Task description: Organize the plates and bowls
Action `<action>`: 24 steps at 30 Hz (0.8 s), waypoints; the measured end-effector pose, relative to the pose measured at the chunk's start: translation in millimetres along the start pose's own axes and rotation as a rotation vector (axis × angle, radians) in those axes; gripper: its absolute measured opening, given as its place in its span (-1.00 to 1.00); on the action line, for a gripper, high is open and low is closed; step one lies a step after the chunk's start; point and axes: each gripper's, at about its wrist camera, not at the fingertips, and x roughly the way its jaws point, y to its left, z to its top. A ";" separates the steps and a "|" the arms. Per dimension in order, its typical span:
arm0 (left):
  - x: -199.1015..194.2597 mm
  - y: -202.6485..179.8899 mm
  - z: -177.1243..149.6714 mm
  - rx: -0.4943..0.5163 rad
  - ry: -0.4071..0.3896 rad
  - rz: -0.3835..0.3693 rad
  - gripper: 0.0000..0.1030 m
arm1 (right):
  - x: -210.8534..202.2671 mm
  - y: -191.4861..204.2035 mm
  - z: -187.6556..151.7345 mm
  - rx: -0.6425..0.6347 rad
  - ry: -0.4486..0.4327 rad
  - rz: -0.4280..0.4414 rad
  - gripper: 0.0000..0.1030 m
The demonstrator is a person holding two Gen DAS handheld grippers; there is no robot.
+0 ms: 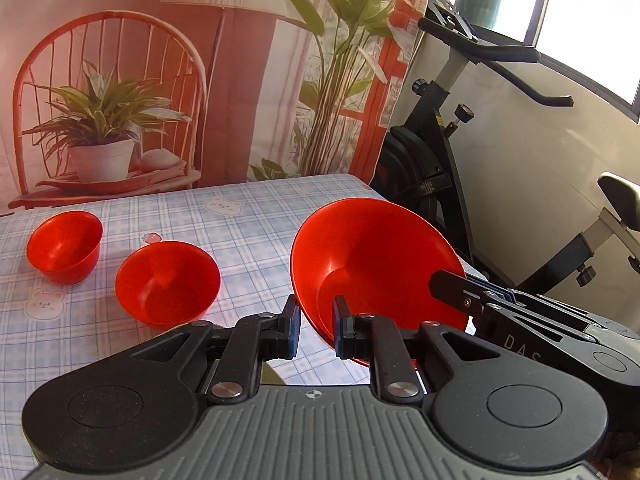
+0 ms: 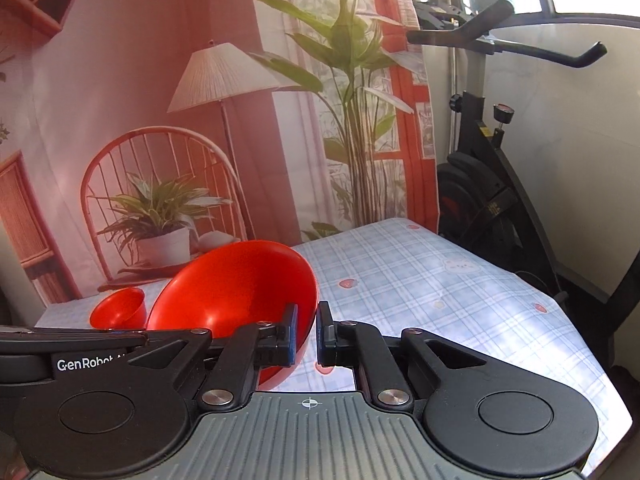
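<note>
A large red bowl (image 1: 372,256) hangs tilted above the checked tablecloth (image 1: 240,232), held by both grippers. My left gripper (image 1: 317,330) is shut on its near rim. My right gripper (image 1: 444,280) comes in from the right and is clamped on the opposite rim. In the right wrist view the same large bowl (image 2: 236,284) sits left of centre, with the right gripper (image 2: 306,334) shut on its right rim and the left gripper's body (image 2: 80,344) at the bowl's left side. Two smaller red bowls (image 1: 64,246) (image 1: 168,282) stand upright on the cloth to the left. One small bowl (image 2: 120,308) shows behind the large one.
A printed backdrop (image 1: 200,80) hangs right behind the table's far edge. A black exercise bike (image 1: 460,140) stands just past the table's right edge (image 2: 560,300). Bare cloth (image 2: 420,280) lies to the right of the held bowl.
</note>
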 end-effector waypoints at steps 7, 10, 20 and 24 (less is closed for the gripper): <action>-38.5 73.0 0.4 -0.087 -0.006 0.055 -0.66 | 23.5 72.5 -3.0 -0.021 0.047 0.117 -0.85; -54.6 100.6 2.7 -0.108 -0.008 0.094 -0.67 | 33.5 104.5 -8.3 -0.034 0.079 0.168 -0.84; -95.5 163.1 16.5 -0.178 -0.030 0.182 -0.67 | 52.1 189.7 -5.2 -0.123 0.097 0.307 -0.83; -103.3 170.6 22.3 -0.169 -0.040 0.201 -0.67 | 58.5 203.3 -1.4 -0.110 0.111 0.331 -0.83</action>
